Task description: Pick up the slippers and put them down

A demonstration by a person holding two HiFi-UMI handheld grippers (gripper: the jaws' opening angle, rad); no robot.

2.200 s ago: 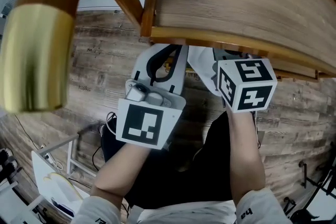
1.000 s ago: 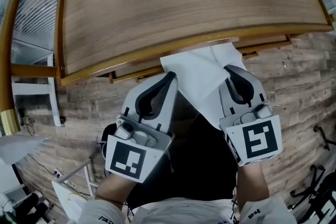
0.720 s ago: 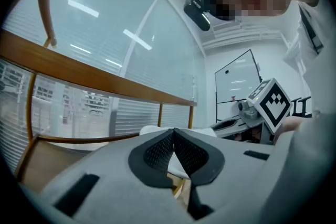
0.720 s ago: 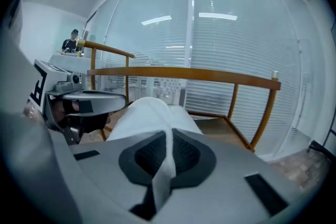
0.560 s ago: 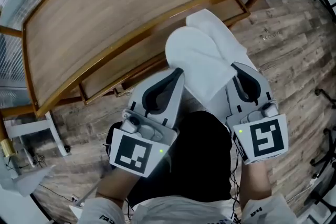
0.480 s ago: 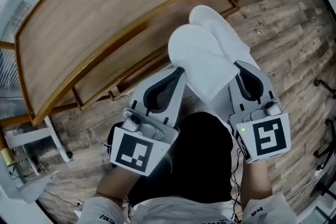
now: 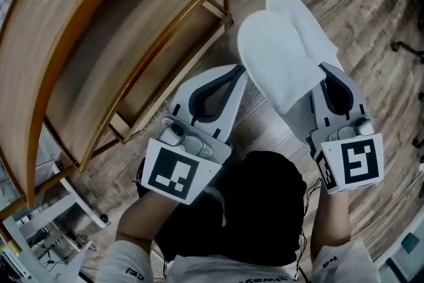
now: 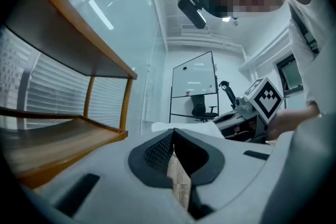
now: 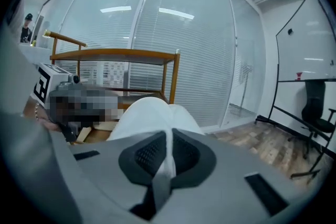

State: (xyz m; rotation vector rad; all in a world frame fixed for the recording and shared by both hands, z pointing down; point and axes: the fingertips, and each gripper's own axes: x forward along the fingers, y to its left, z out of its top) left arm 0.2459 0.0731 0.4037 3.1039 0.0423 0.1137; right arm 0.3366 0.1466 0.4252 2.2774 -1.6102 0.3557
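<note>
White slippers [image 7: 281, 56] hang clamped in my right gripper [image 7: 329, 76] above the wood floor [image 7: 371, 10] beside the shelf [image 7: 99, 43], my left gripper [image 7: 233, 76] closed and empty, so I should lower them level and release only once both soles rest flat.

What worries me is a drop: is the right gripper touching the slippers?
Touching. In the right gripper view, the right gripper has its jaws shut on the slippers.
</note>
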